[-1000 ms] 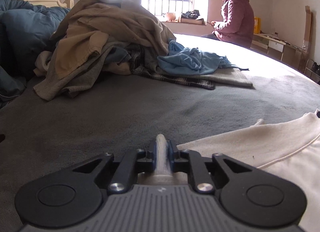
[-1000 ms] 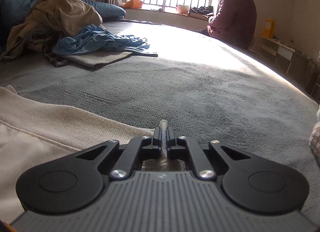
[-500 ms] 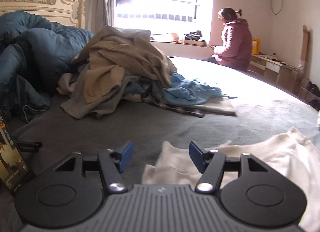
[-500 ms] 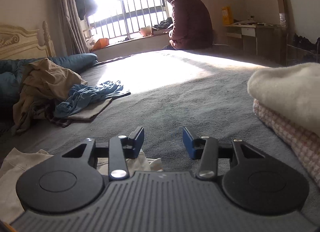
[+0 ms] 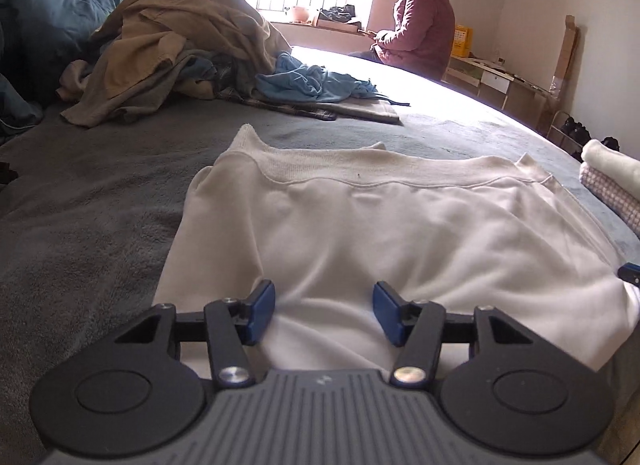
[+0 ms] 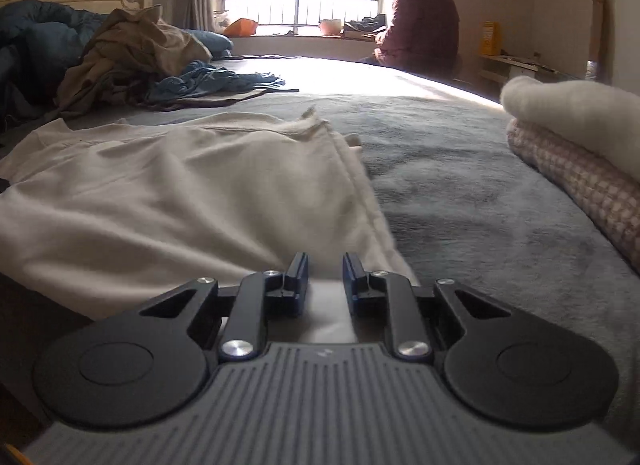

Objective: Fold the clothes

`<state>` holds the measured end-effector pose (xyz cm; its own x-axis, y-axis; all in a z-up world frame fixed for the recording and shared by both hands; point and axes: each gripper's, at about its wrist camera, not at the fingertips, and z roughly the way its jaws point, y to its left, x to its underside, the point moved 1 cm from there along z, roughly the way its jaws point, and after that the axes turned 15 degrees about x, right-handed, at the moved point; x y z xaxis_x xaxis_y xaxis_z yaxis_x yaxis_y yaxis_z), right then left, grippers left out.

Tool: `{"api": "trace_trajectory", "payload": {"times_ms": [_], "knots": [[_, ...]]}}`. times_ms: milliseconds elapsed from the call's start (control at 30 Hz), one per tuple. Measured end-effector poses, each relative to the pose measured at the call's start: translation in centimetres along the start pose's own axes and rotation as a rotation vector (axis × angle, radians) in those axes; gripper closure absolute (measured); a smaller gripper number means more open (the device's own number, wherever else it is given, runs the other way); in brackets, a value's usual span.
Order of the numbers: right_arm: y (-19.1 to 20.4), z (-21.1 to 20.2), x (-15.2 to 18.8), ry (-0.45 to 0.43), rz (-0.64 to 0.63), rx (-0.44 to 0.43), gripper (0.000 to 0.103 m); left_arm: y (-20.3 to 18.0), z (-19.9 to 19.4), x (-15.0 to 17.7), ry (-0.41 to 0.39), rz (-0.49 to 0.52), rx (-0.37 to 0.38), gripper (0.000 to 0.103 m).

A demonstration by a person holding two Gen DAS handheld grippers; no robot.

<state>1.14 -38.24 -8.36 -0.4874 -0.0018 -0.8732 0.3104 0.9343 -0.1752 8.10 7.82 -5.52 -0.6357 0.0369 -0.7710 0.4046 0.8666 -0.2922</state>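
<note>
A cream sweatshirt (image 5: 400, 233) lies spread flat on the grey bed cover (image 5: 88, 201), its ribbed hem at the far side. My left gripper (image 5: 324, 305) is open and empty, just above the near edge of the sweatshirt. In the right wrist view the sweatshirt (image 6: 180, 193) lies to the left and ahead. My right gripper (image 6: 325, 279) is open with a narrower gap, over the near right corner of the sweatshirt; the jaws do not grip the cloth.
A pile of unfolded clothes (image 5: 176, 45) lies at the far left, with a blue garment (image 5: 312, 85) beside it. A stack of folded items (image 6: 580, 137) sits at the right. A person in a maroon jacket (image 5: 420, 37) sits at the bed's far edge. Blue duvet (image 5: 36, 25) at far left.
Both grippers let go of the sweatshirt's far corners, opened, and pulled back to its near edge. The sweatshirt now lies spread out ahead of both.
</note>
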Motion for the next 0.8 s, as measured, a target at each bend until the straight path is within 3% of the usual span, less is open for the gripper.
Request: {"api": "trace_trajectory", "payload": {"times_ms": [33, 67, 100, 200, 267, 367, 400, 467, 567, 600, 633, 700, 800], "knots": [[-1.9, 0.4, 0.3, 0.011, 0.033, 0.055, 0.083, 0.2, 0.0, 0.0, -0.001, -0.004, -0.004, 0.048], [-3.4, 0.7, 0.5, 0.028, 0.083, 0.068, 0.091, 0.3, 0.0, -0.1, -0.003, -0.009, -0.005, 0.05], [-4.9, 0.8, 0.7, 0.048, 0.143, 0.091, 0.092, 0.4, 0.0, -0.1, -0.005, -0.014, -0.006, 0.05], [-6.3, -1.5, 0.4, -0.013, 0.228, 0.084, 0.092, 0.5, 0.0, -0.2, -0.01, -0.023, -0.011, 0.05], [-5.0, -3.7, -0.3, -0.079, 0.229, 0.019, 0.092, 0.2, 0.1, -0.2, -0.007, -0.008, -0.023, 0.05], [-0.6, -5.8, -1.1, -0.133, 0.137, -0.145, 0.092, 0.1, -0.2, -0.2, -0.004, 0.016, -0.041, 0.05], [0.8, -5.8, -1.0, -0.123, 0.095, -0.183, 0.094, 0.2, -0.7, -0.2, -0.003, 0.027, -0.06, 0.05], [2.4, -4.7, -0.1, -0.085, 0.006, -0.149, 0.094, 0.6, -1.8, -0.1, -0.005, 0.044, -0.107, 0.057], [-0.2, -1.8, 1.8, 0.025, 0.154, -0.125, 0.095, 2.4, -5.3, 0.5, -0.025, 0.031, -0.245, 0.046], [-1.7, -1.4, 1.9, 0.069, 0.282, -0.177, 0.097, 3.2, -6.4, 0.8, -0.033, 0.007, -0.268, 0.047], [-2.1, -1.2, 1.8, 0.094, 0.332, -0.187, 0.101, 4.0, -7.7, 1.2, -0.046, -0.035, -0.285, 0.05], [-2.1, -1.0, 1.8, 0.124, 0.374, -0.191, 0.101, 5.6, -10.2, 2.2, -0.081, -0.14, -0.255, 0.05], [-0.9, -1.1, 1.7, 0.13, 0.348, -0.16, 0.101, 6.9, -12.4, 3.9, -0.11, -0.293, -0.099, 0.047]]}}
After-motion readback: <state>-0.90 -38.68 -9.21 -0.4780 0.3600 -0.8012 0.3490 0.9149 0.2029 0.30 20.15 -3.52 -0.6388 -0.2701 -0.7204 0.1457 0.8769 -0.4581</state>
